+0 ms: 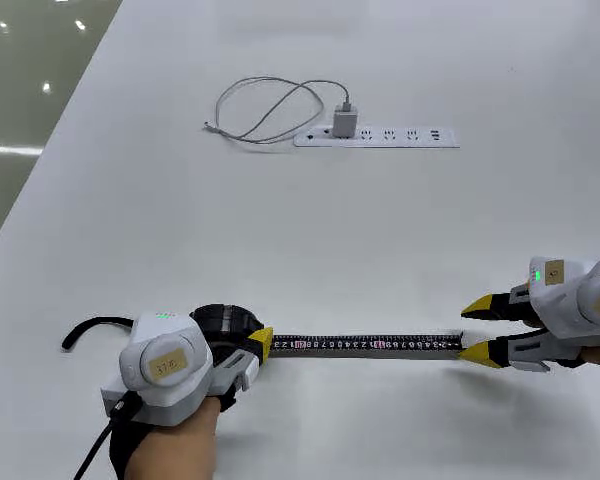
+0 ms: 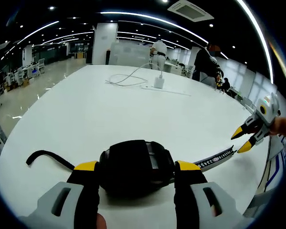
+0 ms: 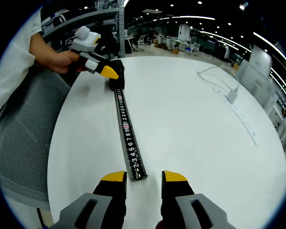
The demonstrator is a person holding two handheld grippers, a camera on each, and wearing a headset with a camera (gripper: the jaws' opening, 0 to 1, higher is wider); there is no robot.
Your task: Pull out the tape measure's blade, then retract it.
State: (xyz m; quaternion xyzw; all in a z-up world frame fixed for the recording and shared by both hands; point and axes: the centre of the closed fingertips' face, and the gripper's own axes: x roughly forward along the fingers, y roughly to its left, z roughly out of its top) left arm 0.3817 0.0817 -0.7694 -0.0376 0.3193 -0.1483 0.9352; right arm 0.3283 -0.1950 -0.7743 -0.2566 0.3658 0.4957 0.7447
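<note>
Here the left gripper (image 2: 137,166) clamps the tape measure's black case (image 1: 220,322) on the white table (image 1: 280,230). The blade (image 1: 370,345) runs flat rightward, its tip lying just between the parted, empty jaws of the right gripper (image 1: 478,330).

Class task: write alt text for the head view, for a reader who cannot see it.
The left gripper clamps a black tape measure on a white table, its blade drawn out flat to the right, where the right gripper, open, sits at the blade's tip. A power strip with a charger lies farther back.
</note>
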